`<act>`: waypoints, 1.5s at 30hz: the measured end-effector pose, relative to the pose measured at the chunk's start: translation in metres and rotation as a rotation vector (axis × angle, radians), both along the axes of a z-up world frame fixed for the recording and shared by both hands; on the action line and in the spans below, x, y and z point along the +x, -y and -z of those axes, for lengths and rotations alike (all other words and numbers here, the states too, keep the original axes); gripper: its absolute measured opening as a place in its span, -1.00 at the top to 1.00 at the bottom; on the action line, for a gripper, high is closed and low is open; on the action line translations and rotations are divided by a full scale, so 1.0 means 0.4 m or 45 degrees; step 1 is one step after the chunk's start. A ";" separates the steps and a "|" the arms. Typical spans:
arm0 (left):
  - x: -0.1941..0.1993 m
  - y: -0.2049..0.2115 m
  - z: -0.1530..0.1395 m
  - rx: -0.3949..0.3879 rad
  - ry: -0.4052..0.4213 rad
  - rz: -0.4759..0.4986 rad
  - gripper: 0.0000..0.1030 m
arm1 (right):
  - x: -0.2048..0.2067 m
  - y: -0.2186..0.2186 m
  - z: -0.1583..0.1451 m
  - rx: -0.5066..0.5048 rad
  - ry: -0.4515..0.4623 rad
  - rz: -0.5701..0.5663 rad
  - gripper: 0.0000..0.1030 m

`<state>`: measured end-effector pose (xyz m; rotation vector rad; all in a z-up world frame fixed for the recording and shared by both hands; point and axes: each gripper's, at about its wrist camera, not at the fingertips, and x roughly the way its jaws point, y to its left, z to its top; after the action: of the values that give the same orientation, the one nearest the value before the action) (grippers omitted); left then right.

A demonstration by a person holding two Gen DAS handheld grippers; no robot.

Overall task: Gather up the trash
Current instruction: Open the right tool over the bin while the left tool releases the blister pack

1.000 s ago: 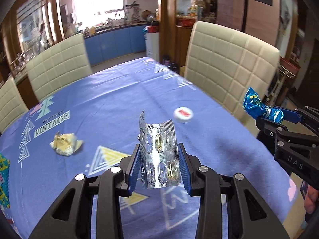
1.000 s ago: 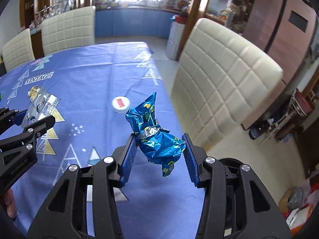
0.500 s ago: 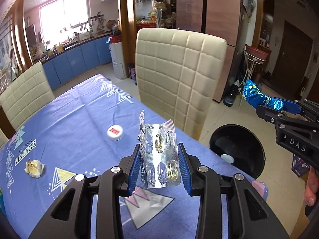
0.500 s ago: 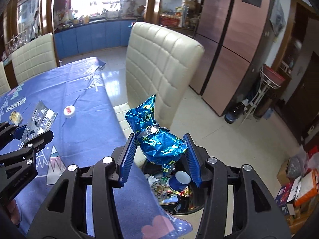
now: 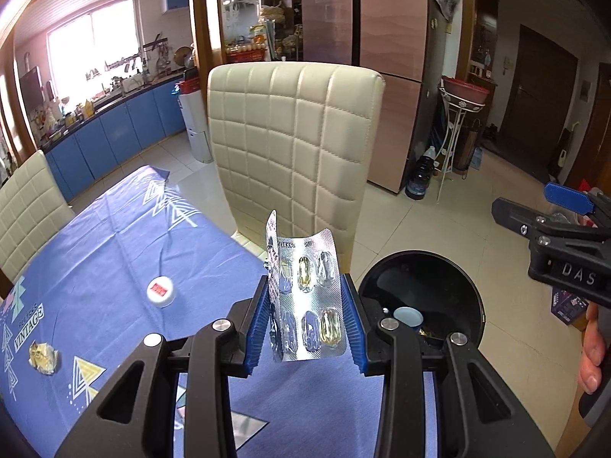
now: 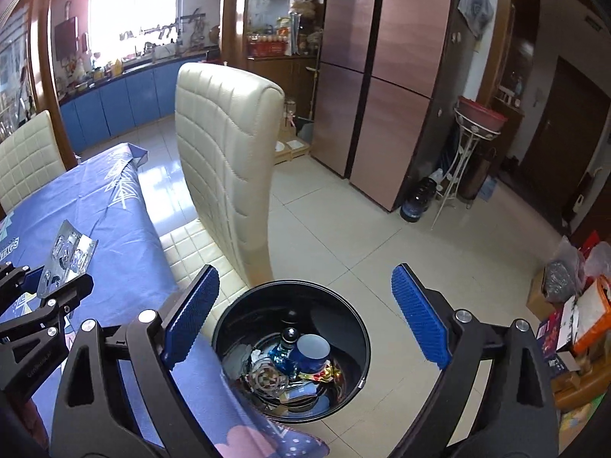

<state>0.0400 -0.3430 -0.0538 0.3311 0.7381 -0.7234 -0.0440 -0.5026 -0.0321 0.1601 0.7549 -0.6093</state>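
Right gripper [image 6: 305,315] hangs with its fingers spread wide and empty, the black bin [image 6: 292,351] directly below and between them, already holding a blue cup, foil wrappers and other scraps. The left gripper [image 5: 304,322] has its fingers clenched on a blister pack [image 5: 305,299], held upright between the pads, over the worktop [image 5: 114,267] edge with the bin just right of its fingers. Judging by the scene, the job is partly done: trash lies in the bin, the pack looks next to go in, and two pieces remain on the worktop well left of the left fingers, a white cap [image 5: 160,291] and a crumpled gold wrapper [image 5: 43,355]. Only the left view shows those leftovers; only the right view looks straight down into the bin's contents. The right view also catches the pack from its side, in the left fingers at far left.
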 end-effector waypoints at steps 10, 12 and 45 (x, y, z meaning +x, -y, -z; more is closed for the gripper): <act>-0.052 0.149 0.018 0.009 -0.039 0.169 0.27 | -0.089 0.110 0.033 0.051 -0.015 0.148 -0.77; -0.062 0.176 0.021 0.010 -0.044 0.200 0.27 | -0.111 0.125 0.034 0.063 -0.014 0.176 -0.77; 0.017 0.024 -0.016 -0.060 -0.071 -0.014 -0.65 | -0.015 -0.009 0.037 0.077 -0.021 -0.028 -0.77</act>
<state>0.0469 -0.3528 -0.0474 0.2648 0.7738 -0.7412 -0.0500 -0.4988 -0.0467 0.2027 0.7907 -0.5679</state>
